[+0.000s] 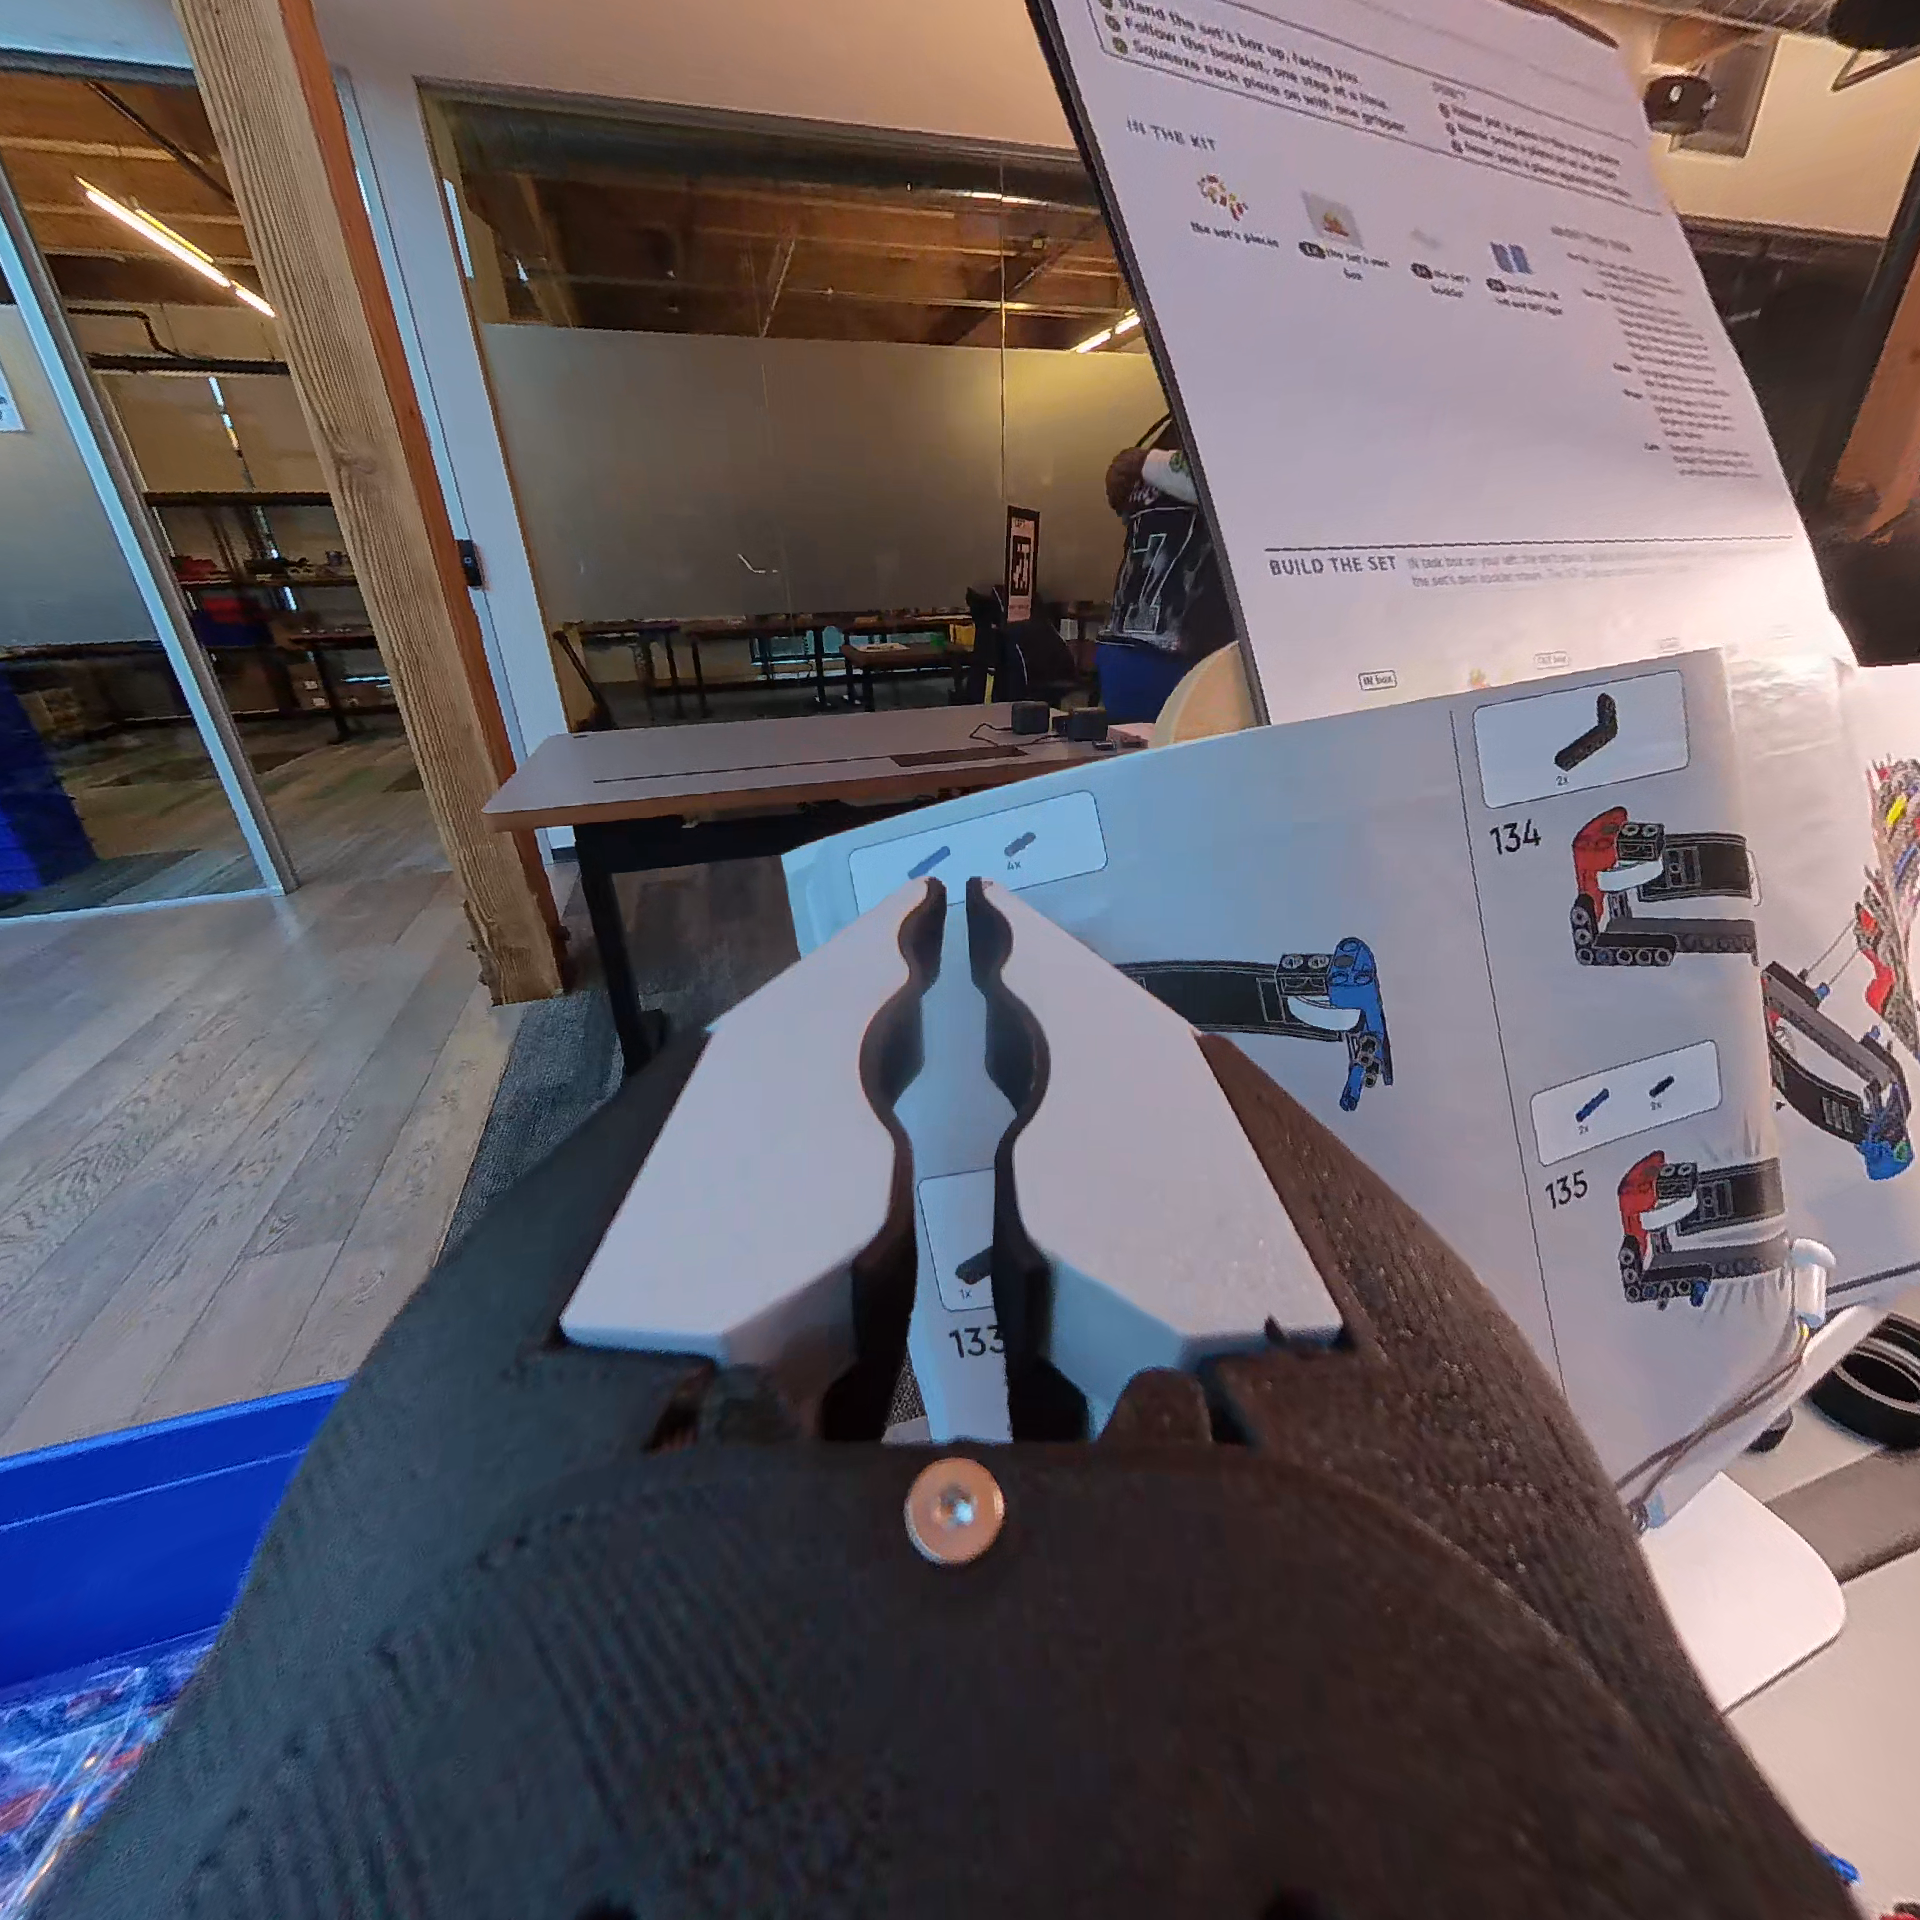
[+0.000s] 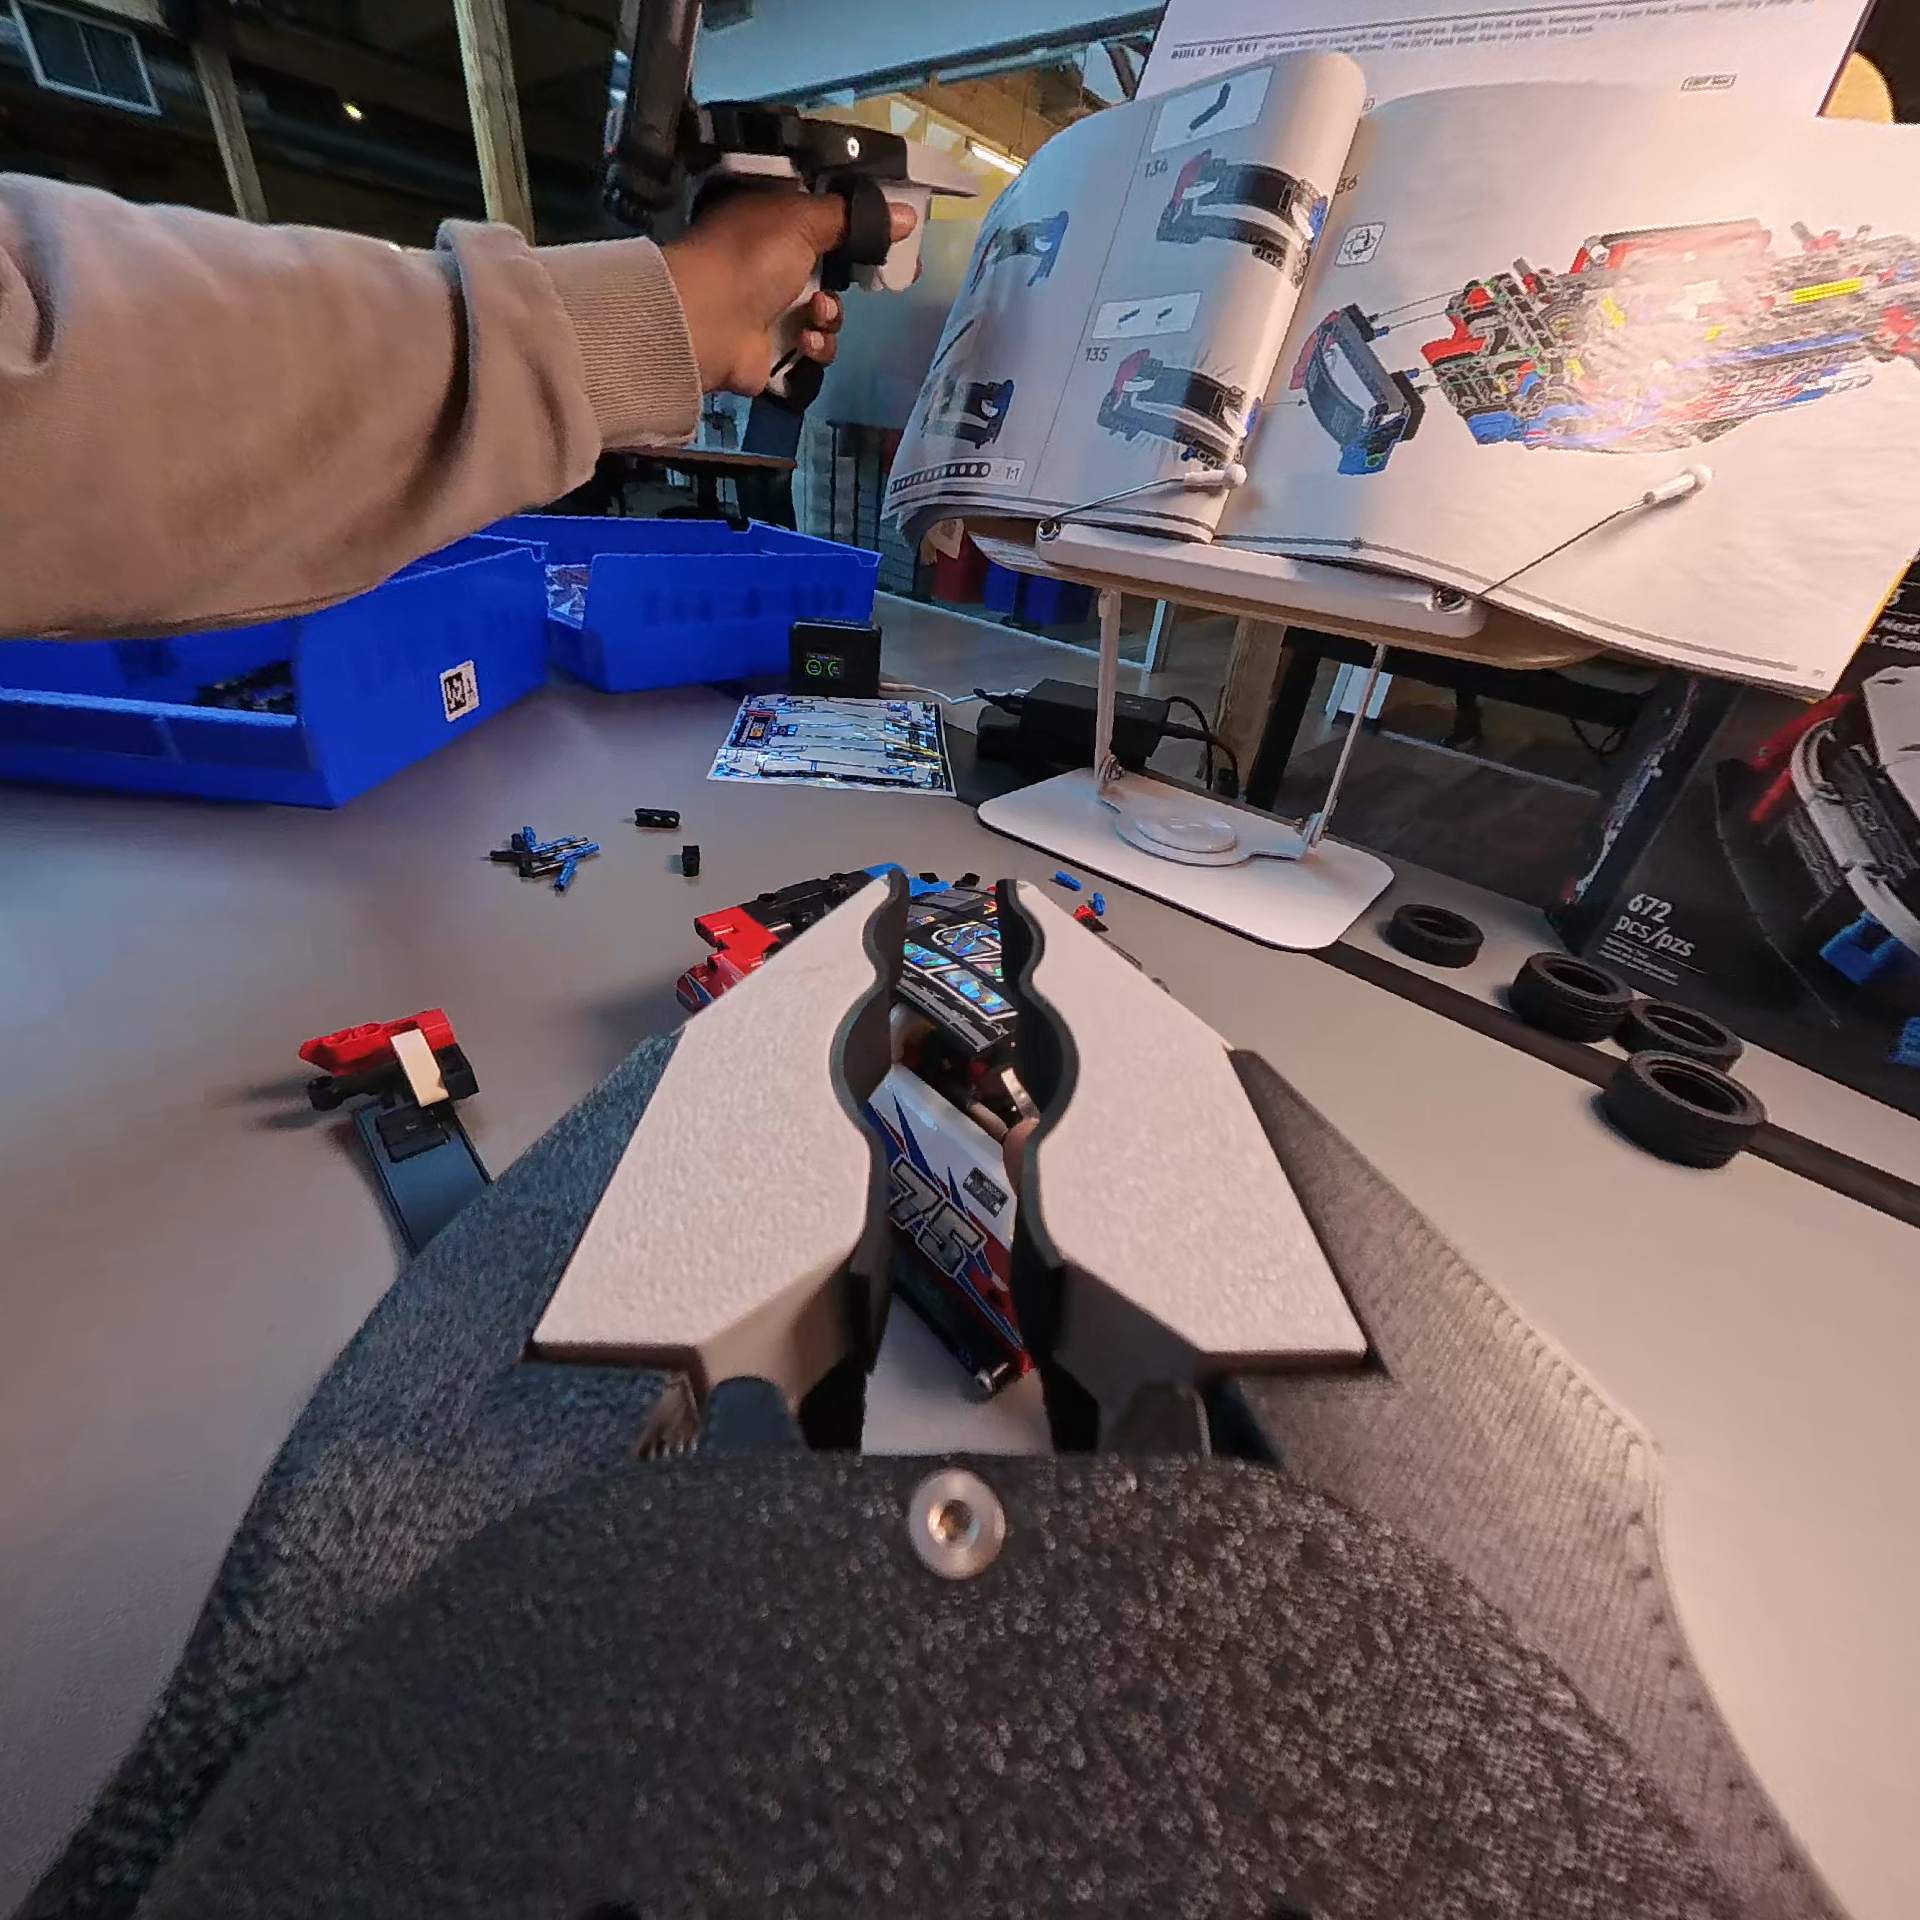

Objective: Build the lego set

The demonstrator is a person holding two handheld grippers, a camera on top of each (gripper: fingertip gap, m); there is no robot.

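Left tongs (image 1: 956,885) at booklet (image 1: 1299,883) — nearly closed.

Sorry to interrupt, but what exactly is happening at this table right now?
A person is building a Lego car with two handheld grippers. The left gripper, nearly shut and empty, is raised to the instruction booklet on its stand. The right gripper hovers open over the part-built car. Loose pins and tyres lie nearby.

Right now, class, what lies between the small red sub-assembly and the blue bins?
In the right wrist view, bare grey table separates the red sub-assembly from the blue bins; loose pins sit rightward.
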